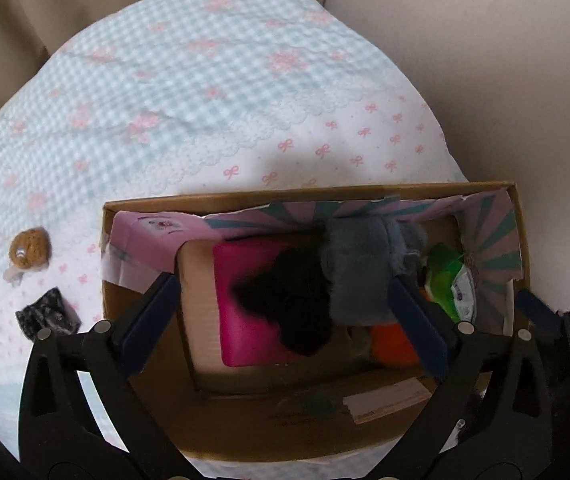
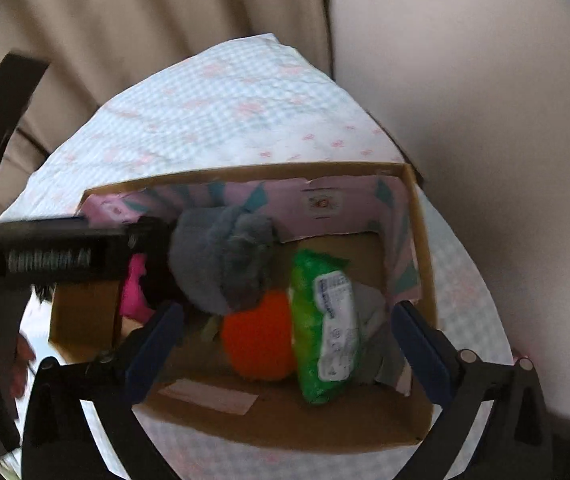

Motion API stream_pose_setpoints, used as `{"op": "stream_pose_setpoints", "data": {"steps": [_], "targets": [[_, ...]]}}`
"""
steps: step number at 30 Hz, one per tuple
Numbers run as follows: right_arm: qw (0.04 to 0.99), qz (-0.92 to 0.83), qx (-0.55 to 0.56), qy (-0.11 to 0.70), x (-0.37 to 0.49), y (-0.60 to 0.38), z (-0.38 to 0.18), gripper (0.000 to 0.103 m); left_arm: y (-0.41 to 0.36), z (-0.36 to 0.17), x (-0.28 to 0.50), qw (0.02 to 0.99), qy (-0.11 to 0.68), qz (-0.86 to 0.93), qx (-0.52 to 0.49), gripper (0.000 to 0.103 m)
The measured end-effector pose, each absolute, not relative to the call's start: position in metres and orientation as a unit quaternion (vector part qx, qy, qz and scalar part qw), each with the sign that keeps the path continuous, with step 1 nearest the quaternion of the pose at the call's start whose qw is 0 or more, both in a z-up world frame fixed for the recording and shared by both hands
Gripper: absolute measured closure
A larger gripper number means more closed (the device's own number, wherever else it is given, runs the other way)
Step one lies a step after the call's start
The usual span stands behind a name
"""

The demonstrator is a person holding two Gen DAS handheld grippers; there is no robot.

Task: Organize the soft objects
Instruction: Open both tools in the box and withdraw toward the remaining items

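**boxfan:** Plush (image 1: 359,268) update, the grey one with the black fuzzy end is hanging over the cardboard box (image 1: 309,194) that sits on the bed (image 1: 189,92). Left gripper (image 1: 285,312) has its jaws wide apart with the toy loosely between them; from the left wrist view I honestly can't tell if either pad is touching it. Looks to me like the drop-in step, toy about to land or just let go.

**softpile:** Agreed. From the right wrist view the right gripper (image 2: 287,338) is spread open too, holding nothing, hovering over the green wipes pack (image 2: 323,332) and the orange ball (image 2: 259,344). Pink block (image 1: 253,300) is on the box floor around 9 o'clock from the plush.

**boxfan:** So what's next?

**softpile:** My guess: pull the left one up clear of the box wall, then swing out toward 9 o'clock. A brown knitted thing (image 1: 29,248) and a dark patterned pouch (image 1: 47,316) are lying on the bedspread, outside the box, near each other.

**boxfan:** Both small and flat-ish, so the jaws need to come down low and pinch without grabbing the sheet.
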State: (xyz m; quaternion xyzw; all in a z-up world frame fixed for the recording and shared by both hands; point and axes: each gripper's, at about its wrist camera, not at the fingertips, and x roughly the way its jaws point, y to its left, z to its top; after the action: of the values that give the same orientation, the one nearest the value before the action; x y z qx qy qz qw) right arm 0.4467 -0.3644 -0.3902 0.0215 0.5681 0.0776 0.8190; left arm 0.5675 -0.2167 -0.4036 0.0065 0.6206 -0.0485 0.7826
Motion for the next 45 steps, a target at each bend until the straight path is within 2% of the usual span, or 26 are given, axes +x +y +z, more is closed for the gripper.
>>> {"op": "stream_pose_setpoints", "data": {"steps": [6,15,34,45], "targets": [[0.818,0.095,0.015,0.566,0.441,-0.361,-0.393,0.000,-0.218,-0.395,0.564,0.784,0.619,-0.048,0.010,0.000],[0.830,0.104,0.018,0.548,0.435,-0.363,-0.358,0.000,-0.214,-0.353,0.541,0.798,0.602,-0.045,0.006,0.000],[0.888,0.089,0.026,0.451,0.368,-0.358,-0.194,0.000,-0.186,-0.164,0.415,0.884,0.464,-0.045,-0.002,0.000],[0.916,0.045,0.000,0.398,0.294,-0.326,-0.119,0.000,-0.127,-0.103,0.314,0.914,0.401,-0.058,-0.009,0.000]]}}
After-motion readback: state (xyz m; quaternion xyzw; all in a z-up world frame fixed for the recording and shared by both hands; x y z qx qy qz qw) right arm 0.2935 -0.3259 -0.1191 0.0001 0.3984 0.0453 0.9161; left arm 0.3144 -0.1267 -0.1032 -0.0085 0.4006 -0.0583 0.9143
